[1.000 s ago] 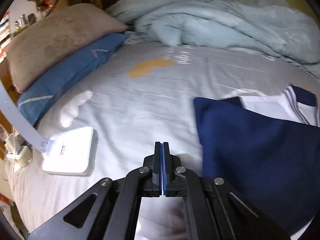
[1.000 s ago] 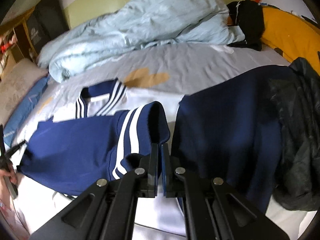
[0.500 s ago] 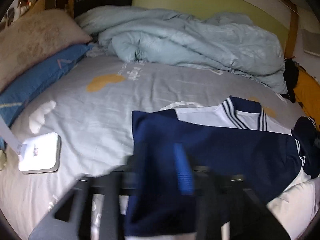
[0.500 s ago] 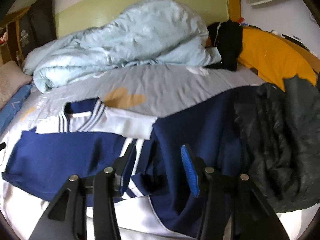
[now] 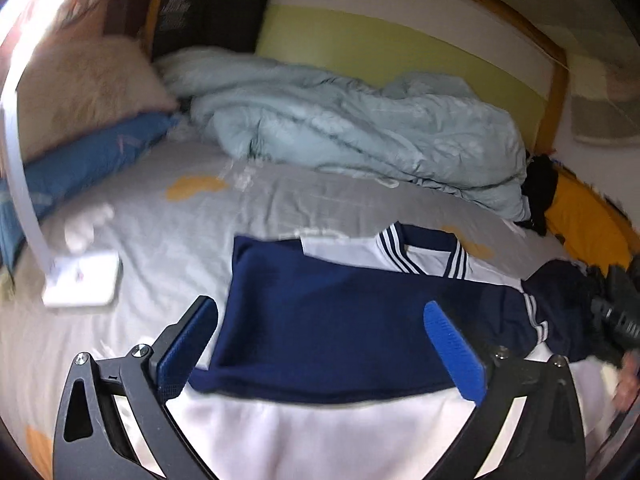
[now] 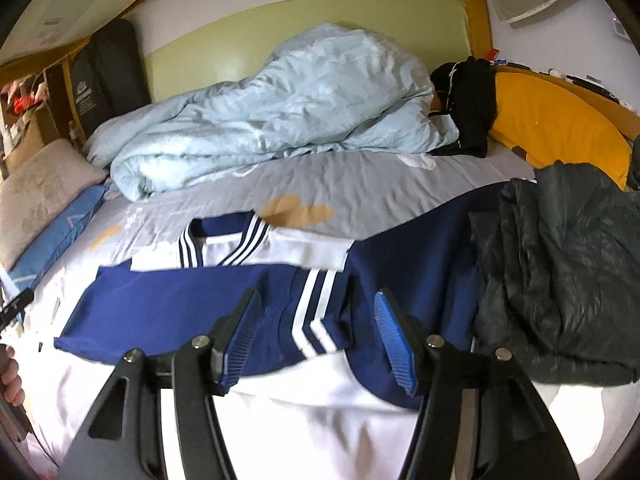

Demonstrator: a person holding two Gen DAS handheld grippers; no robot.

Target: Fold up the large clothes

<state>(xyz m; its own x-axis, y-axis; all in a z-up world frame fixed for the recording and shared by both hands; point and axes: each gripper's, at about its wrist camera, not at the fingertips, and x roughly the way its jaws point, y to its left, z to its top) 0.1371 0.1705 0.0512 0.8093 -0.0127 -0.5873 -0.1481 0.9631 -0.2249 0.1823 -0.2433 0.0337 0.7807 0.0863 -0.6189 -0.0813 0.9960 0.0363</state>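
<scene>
Now both pairs of tongs are off the cloth! The left tongs [image 5: 320,344] stand spread as wide as they go, having just been opening, with nothing between the blue pads, only the navy sleeve seen beyond them. The right tongs [image 6: 316,340] sit about half open, also just opened, and they too grip nothing; the striped cuff [image 6: 316,320] lies on the garment below the gap.

Out from there: the navy-and-white jacket [image 5: 340,320] lies flat on the bed [image 5: 280,208], collar toward the crumpled pale blue duvet [image 5: 360,128], one sleeve folded across the chest. On its right a dark puffer coat [image 6: 560,280] overlaps the jacket's edge. A white lamp base [image 5: 82,280] rests on the sheet to the left, well apart from the jacket.

My read: this is soft, light, floppy knit fabric that will sag and drag across the sheet. Best to pinch it at firm edges, at the hem corners or the shoulder seam, one in each pair of tongs, so the fold comes over even. Watch that puffer coat, which could catch the far sleeve.
</scene>
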